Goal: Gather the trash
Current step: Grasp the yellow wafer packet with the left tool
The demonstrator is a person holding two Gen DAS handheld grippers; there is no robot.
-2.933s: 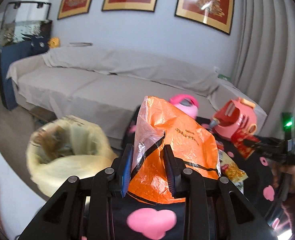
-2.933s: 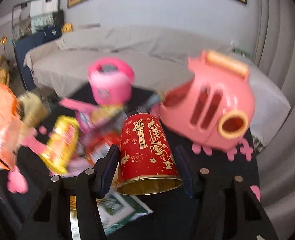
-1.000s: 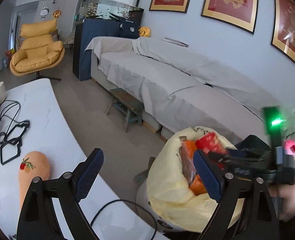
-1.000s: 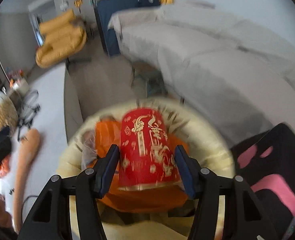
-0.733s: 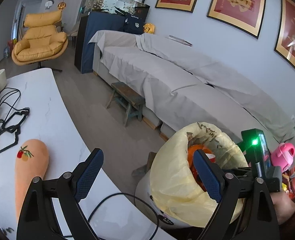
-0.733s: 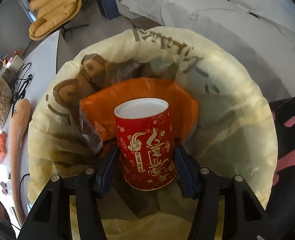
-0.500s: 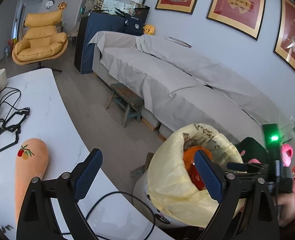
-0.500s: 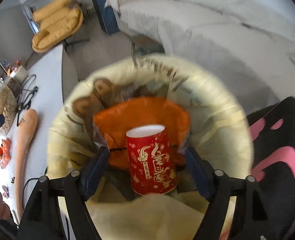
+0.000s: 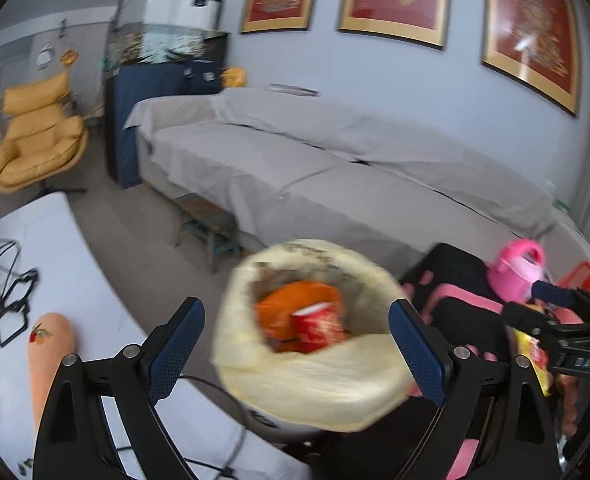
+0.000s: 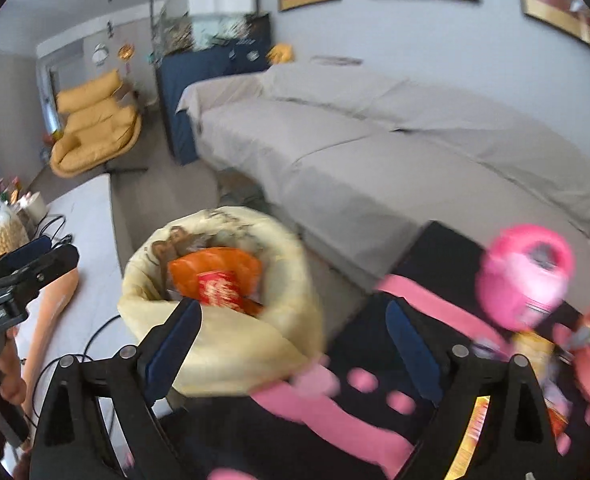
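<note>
A bin lined with a yellow bag (image 9: 307, 364) (image 10: 223, 344) stands beside the table. Inside it lie an orange plastic bag (image 9: 291, 308) (image 10: 215, 264) and a red paper cup (image 9: 315, 326) (image 10: 219, 290). My left gripper (image 9: 294, 306) (image 10: 57, 250) is open and empty, hanging above and short of the bin. The jaws of my right gripper (image 10: 293, 307) (image 9: 535, 304) are opening with nothing between them, up and to the right of the bin, over the black cloth with pink shapes (image 10: 375, 364). A yellow snack packet (image 9: 531, 352) lies on that cloth.
A pink toy pot (image 10: 523, 276) (image 9: 515, 268) and a pink toy toaster (image 9: 583, 280) stand on the cloth. Left of the bin, a white table (image 9: 55, 248) carries cables and an orange plush (image 9: 49, 352). Behind are a grey covered sofa (image 9: 335, 160), a small stool (image 9: 207, 224) and a yellow armchair (image 9: 35, 136).
My right gripper let go of the red cup inside the bin, opened wide and drew back up and to the right. The left gripper swung right, so the bin now sits centred in its view.
</note>
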